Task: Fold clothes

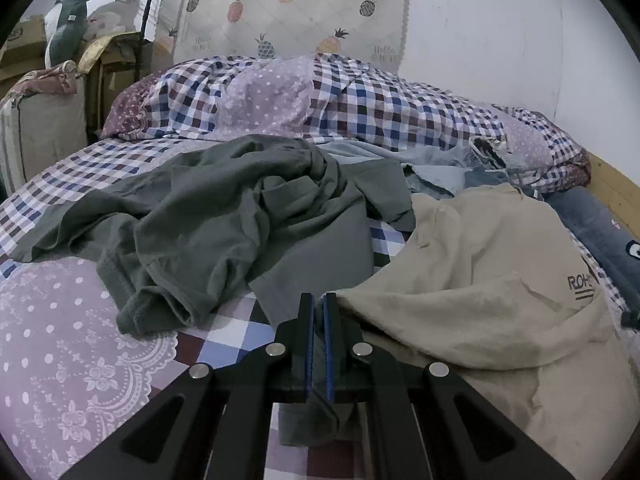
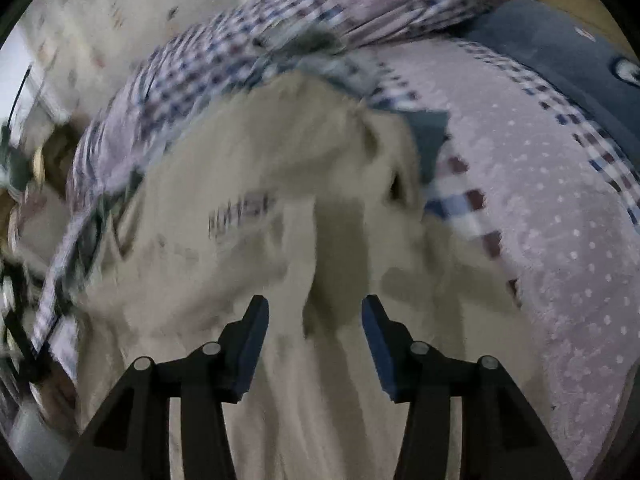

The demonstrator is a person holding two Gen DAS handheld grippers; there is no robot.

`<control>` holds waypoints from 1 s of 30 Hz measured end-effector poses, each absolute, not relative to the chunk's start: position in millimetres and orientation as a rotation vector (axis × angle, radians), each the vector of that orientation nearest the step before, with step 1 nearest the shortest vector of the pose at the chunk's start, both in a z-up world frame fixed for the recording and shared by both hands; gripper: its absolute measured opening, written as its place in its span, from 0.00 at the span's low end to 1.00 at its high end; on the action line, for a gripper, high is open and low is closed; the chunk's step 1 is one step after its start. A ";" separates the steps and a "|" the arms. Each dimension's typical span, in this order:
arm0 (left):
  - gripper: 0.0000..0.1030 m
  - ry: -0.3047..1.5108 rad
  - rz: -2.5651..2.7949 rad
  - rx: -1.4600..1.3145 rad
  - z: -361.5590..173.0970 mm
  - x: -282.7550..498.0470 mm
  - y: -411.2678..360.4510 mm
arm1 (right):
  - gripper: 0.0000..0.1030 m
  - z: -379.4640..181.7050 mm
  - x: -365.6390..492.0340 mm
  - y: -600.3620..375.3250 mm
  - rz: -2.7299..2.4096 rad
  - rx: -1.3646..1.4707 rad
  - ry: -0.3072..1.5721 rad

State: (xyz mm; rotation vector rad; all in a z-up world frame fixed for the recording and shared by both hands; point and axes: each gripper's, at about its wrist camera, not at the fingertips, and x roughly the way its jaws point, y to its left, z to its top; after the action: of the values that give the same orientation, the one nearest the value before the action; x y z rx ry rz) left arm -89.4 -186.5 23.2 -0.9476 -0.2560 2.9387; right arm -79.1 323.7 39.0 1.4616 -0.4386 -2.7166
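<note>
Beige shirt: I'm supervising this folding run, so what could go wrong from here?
1. The left gripper is shut on grey shirt cloth, which overlaps the beige shirt; pulling may drag both.
2. The right gripper is open over the beige shirt in a blurred view; it could pinch a loose fold, not an edge.

Free room and obstacles on the bed

Left of the left gripper's fingers (image 1: 318, 300), bedsheet (image 1: 60, 340) lies bare; grey garment (image 1: 224, 216) ahead, beige shirt (image 1: 480, 280) right block.
</note>
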 end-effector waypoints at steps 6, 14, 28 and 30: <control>0.03 -0.256 2.932 -0.941 24.2 -87.9 -185.4 | 0.02 26.6 -92.1 294.5 -2.701 1.480 -0.204; 0.03 -0.249 2.808 -0.970 29.9 -77.1 -169.5 | 0.03 54.1 -75.7 312.5 -2.836 1.551 -0.046; 0.03 -0.184 2.681 -1.042 24.2 -70.4 -151.6 | 0.41 110.4 -166.9 213.4 -2.668 1.357 -0.123; 0.03 -0.207 2.676 -1.044 23.6 -71.9 -153.7 | 0.42 110.4 -197.2 172.8 -2.512 1.316 -0.123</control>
State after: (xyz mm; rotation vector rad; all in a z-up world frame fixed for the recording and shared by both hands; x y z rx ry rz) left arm -71.9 -153.7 23.6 -1.0439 -0.2066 2.6765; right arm -197.2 172.8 110.4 1.3155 -0.1229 -2.5117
